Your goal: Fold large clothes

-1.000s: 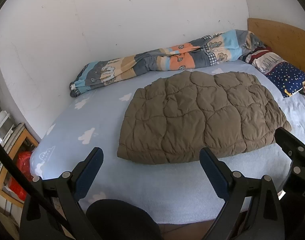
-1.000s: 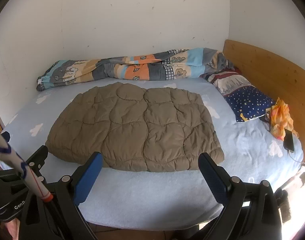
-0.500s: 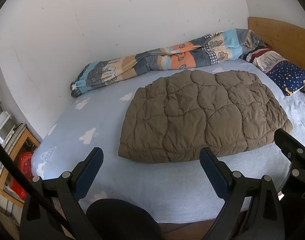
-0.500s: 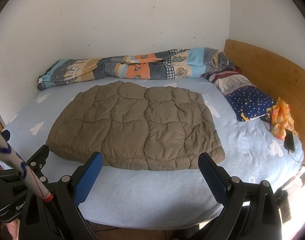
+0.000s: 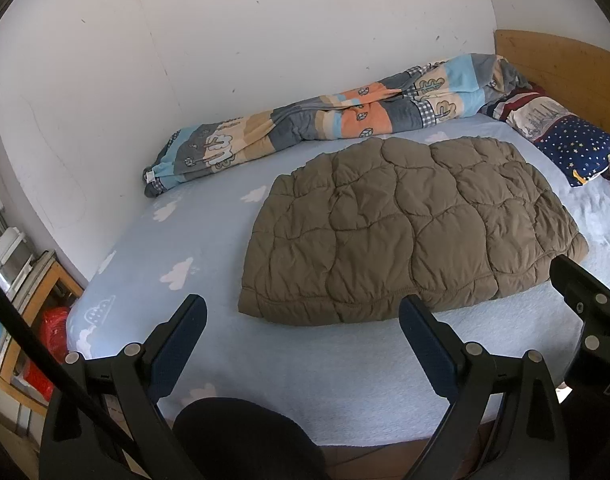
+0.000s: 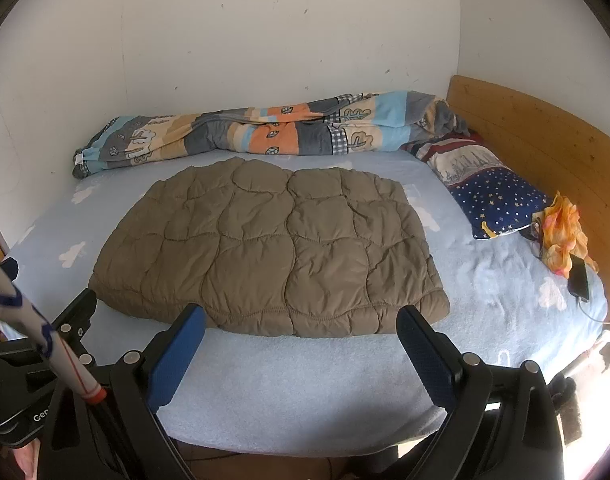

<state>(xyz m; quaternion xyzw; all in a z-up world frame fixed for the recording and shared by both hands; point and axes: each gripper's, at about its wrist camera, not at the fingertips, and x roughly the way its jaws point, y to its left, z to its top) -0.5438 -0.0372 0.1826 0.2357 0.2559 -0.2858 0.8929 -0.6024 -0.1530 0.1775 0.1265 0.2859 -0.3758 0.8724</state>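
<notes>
A brown quilted garment (image 5: 409, 228) (image 6: 273, 248) lies folded into a flat rectangle in the middle of the light blue bed (image 5: 209, 248) (image 6: 305, 380). My left gripper (image 5: 303, 320) hovers open over the bed's near edge, short of the garment's front left corner, with nothing between its fingers. My right gripper (image 6: 301, 328) is open too, just in front of the garment's near hem and apart from it. The right gripper's body shows at the right edge of the left wrist view.
A rolled patterned duvet (image 6: 261, 132) lies along the far wall. A starry pillow (image 6: 493, 196), an orange cloth (image 6: 565, 236) and a phone (image 6: 579, 282) sit by the wooden headboard (image 6: 545, 136). A shelf with red things (image 5: 33, 320) stands left of the bed.
Both grippers have drawn back and risen slightly, so the garment sits a little farther away in both views. The garment itself has not moved.
</notes>
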